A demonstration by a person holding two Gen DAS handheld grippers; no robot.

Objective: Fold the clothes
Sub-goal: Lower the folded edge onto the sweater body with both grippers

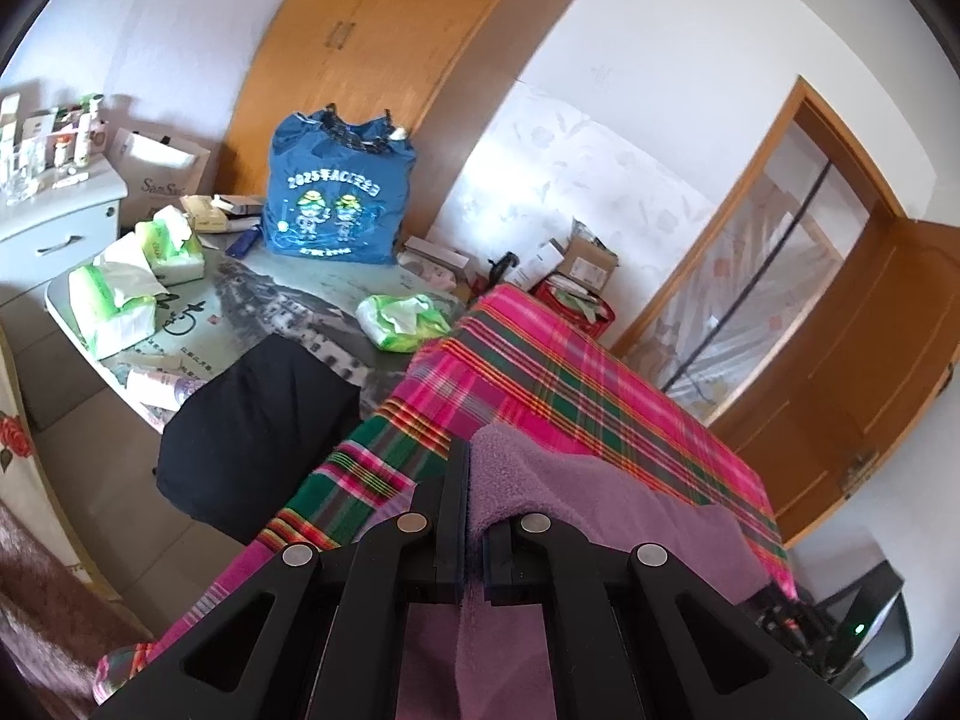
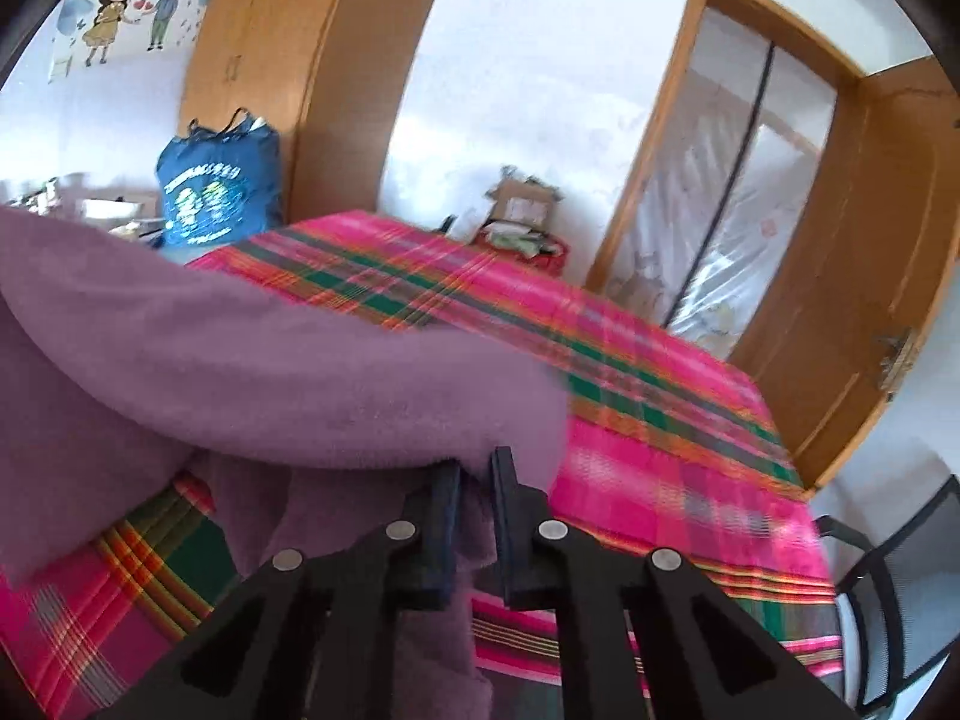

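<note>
A purple fleece garment (image 1: 600,498) lies on the pink and green plaid cloth (image 1: 570,384) that covers the bed. My left gripper (image 1: 474,492) is shut on one edge of it; the fabric drapes over the right finger and hides its tip. In the right wrist view the same purple garment (image 2: 270,372) hangs in a thick raised fold across the left half, above the plaid cloth (image 2: 660,420). My right gripper (image 2: 477,468) is shut on the fold's lower edge, with fabric pinched between the dark pads.
A folded black garment (image 1: 258,420) rests on a low table to the left, among tissue packs (image 1: 120,300) and a blue bag (image 1: 336,198). A wooden wardrobe (image 1: 372,60) stands behind. An open wooden door (image 2: 870,276) and a black chair (image 2: 888,588) are at the right.
</note>
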